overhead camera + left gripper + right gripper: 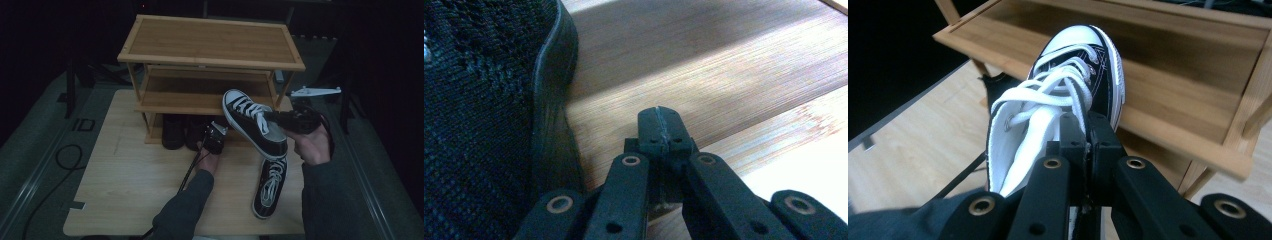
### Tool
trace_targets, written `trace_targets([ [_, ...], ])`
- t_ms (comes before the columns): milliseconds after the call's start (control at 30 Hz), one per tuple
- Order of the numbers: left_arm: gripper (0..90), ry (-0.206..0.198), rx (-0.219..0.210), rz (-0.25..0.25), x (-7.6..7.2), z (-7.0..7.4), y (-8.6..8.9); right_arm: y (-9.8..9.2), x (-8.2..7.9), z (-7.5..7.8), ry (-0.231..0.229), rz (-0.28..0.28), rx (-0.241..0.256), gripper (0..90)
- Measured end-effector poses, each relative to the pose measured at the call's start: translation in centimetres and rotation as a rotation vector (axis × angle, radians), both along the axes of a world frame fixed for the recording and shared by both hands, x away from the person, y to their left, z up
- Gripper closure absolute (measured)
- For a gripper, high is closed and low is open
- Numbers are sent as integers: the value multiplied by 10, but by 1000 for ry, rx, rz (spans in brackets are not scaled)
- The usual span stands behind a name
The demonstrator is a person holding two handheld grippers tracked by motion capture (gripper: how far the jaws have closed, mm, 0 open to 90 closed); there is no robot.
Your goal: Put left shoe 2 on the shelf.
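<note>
A black canvas sneaker with white laces and toe cap [252,125] hangs tilted in front of the wooden rack's middle shelf [175,102]. My right gripper [274,118] is shut on its collar; in the right gripper view the jaws [1088,135] pinch the shoe's rim [998,145], toe pointing at the shelf. Its twin sneaker [270,185] lies flat on the table. My left gripper [214,132] sits low by the rack's foot, shut with nothing in it [659,125], just right of a black knit shoe [479,115].
The bamboo rack [210,40] has three levels and stands at the table's far side. Two dark shoes [172,131] rest under its lowest shelf. A light wooden tabletop [125,185] spreads in front. A grey plate [315,91] and dark surroundings lie to the right.
</note>
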State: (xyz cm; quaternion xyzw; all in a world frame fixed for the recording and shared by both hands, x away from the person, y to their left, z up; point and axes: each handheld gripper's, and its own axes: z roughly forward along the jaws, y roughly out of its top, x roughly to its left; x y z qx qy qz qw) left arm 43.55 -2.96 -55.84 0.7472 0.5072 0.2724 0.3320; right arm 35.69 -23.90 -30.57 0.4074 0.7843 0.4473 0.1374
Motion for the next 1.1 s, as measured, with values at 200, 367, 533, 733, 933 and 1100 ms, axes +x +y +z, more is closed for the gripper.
trace_targets([
  [200, 900, 0, 1, 0, 0, 0, 0, 13, 16, -3, -3, -25, 10, 879],
  [367, 900, 0, 1, 0, 0, 0, 0, 23, 29, -7, -7, -45, 12, 878],
  [533, 900, -1, 1, 0, 0, 0, 0, 30, 40, -11, -16, -71, 19, 879],
  [733, 900, -1, 1, 0, 0, 0, 0, 41, 51, -16, -22, -94, 42, 878],
  [933, 900, -1, 1, 0, 0, 0, 0, 50, 60, -21, -22, -129, 74, 879],
  [1100, 900, 1, 1, -1, 0, 0, 1, 53, 67, -27, -27, -170, 72, 878],
])
